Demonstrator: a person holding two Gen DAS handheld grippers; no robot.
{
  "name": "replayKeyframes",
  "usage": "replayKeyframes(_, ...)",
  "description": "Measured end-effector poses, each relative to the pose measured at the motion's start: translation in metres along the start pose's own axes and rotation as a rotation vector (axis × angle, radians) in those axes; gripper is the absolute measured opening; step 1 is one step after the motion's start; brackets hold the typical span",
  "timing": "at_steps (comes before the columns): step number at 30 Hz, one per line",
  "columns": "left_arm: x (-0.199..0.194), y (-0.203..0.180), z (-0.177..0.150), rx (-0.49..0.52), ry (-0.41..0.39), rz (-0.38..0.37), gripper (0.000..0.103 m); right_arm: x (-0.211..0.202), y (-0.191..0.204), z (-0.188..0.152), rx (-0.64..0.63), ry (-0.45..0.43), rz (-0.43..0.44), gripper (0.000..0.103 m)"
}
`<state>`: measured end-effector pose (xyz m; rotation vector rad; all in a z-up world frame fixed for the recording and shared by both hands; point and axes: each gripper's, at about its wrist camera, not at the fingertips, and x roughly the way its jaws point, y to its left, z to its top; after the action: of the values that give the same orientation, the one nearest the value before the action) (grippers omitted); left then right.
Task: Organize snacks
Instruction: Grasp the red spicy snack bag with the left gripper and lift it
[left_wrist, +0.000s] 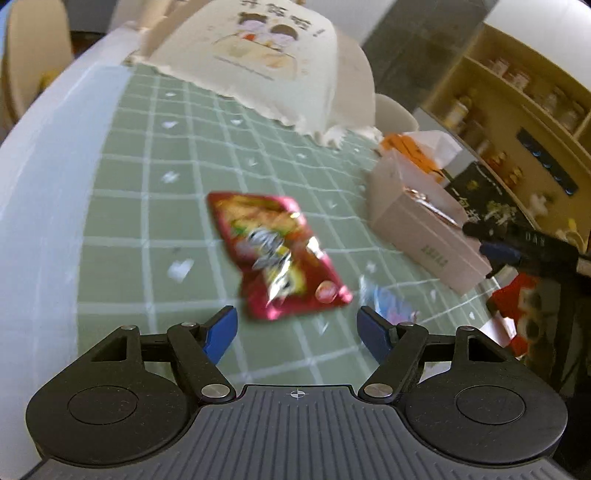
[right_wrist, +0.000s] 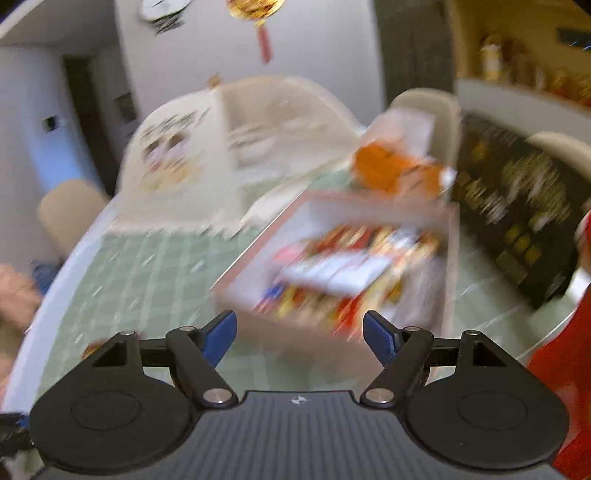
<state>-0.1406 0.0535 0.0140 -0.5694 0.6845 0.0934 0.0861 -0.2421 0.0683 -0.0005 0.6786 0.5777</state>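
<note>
A red foil snack packet (left_wrist: 277, 254) lies on the green checked tablecloth (left_wrist: 147, 221), just ahead of my left gripper (left_wrist: 297, 332), which is open and empty. A small pale blue wrapper (left_wrist: 388, 302) lies by its right finger. A white open box (left_wrist: 421, 229) stands to the right; my other gripper's dark finger shows at its far end. In the blurred right wrist view the box (right_wrist: 332, 218) holds several colourful snack packets (right_wrist: 340, 273). My right gripper (right_wrist: 299, 334) is open and empty, just in front of the box's near wall.
A cream cloth bag (left_wrist: 266, 59) with a cartoon print stands at the back of the table. An orange-and-white bag (right_wrist: 399, 170) sits behind the box, a black printed box (right_wrist: 517, 210) to its right. Red packaging (left_wrist: 517, 310) lies at the right edge. Shelves with jars (left_wrist: 517, 96) stand beyond.
</note>
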Motion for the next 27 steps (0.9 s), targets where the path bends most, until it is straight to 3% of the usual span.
replayKeyframes(5,-0.009,0.004,-0.013,0.039,-0.045,0.046,0.060,0.003,0.035,-0.036,-0.079,0.058,0.061,0.076)
replayKeyframes(10,-0.015,-0.005,-0.021,0.094,-0.034,0.092,0.057,0.005,0.065,-0.060,-0.146,0.143,0.213,0.076)
replayKeyframes(14,-0.014,-0.012,-0.009,0.073,-0.002,0.053,0.056,0.002,0.087,-0.080,-0.279,0.211,0.271,0.076)
replayKeyframes(19,0.001,-0.008,0.035,-0.040,0.026,0.083,0.056,0.003,0.100,-0.098,-0.430,0.178,0.110,0.078)
replayKeyframes(24,0.029,0.022,0.070,-0.258,0.076,0.108,0.056,0.007,0.085,-0.087,-0.329,0.195,0.003,0.078)
replayKeyframes(27,0.028,0.027,0.079,-0.264,0.053,0.110,0.056,0.012,0.071,-0.080,-0.252,0.225,-0.015,0.078)
